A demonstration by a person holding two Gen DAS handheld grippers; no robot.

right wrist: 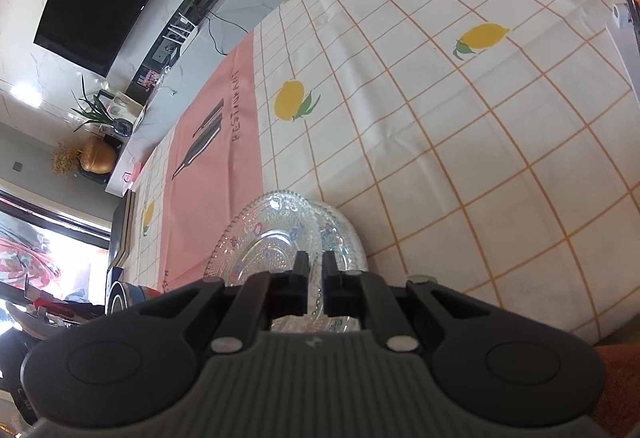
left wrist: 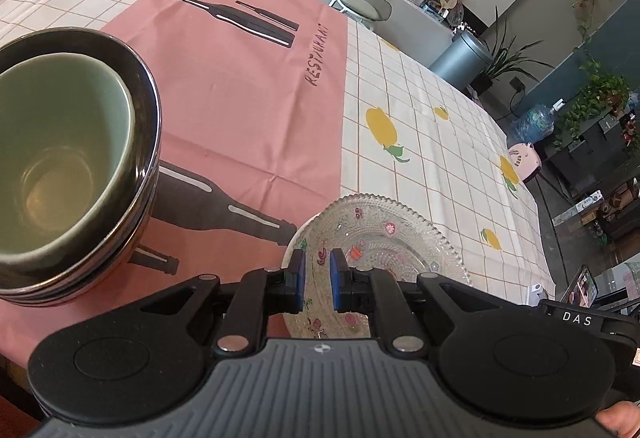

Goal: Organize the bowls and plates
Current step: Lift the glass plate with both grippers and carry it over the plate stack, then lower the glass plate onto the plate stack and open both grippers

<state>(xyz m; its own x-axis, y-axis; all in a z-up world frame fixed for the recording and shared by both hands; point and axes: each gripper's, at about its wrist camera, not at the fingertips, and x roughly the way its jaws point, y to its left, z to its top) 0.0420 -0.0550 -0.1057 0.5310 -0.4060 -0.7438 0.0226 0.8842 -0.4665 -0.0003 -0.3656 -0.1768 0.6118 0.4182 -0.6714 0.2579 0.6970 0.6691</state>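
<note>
1. Left gripper (left wrist: pixel 317 280) fills the foreground, its blue-padded fingers (left wrist: pixel 298 278) held a narrow gap apart over the near rim of the glass plate (left wrist: pixel 384 238); whether they pinch the rim, I cannot tell.
2. Right gripper (right wrist: pixel 315 286) comes next, black fingers (right wrist: pixel 301 284) close together with a slim gap, right at the edge of a tilted glass plate (right wrist: pixel 268 234); a grip on it cannot be confirmed.
3. Biggest thing out there: the checked tablecloth (left wrist: pixel 432 110) with its lemon print, spread under everything.
4. On it lies the pink cloth (left wrist: pixel 240 86) printed with bottles.
5. At the left of that cloth sits the dark bowl (left wrist: pixel 144 142), atop a stack of like bowls.
6. Nested inside it, the green bowl (left wrist: pixel 60 142), upright.
7. Smallest: the glass plate, patterned with little flowers, straddling the pink cloth's edge and the checked cloth.
</note>
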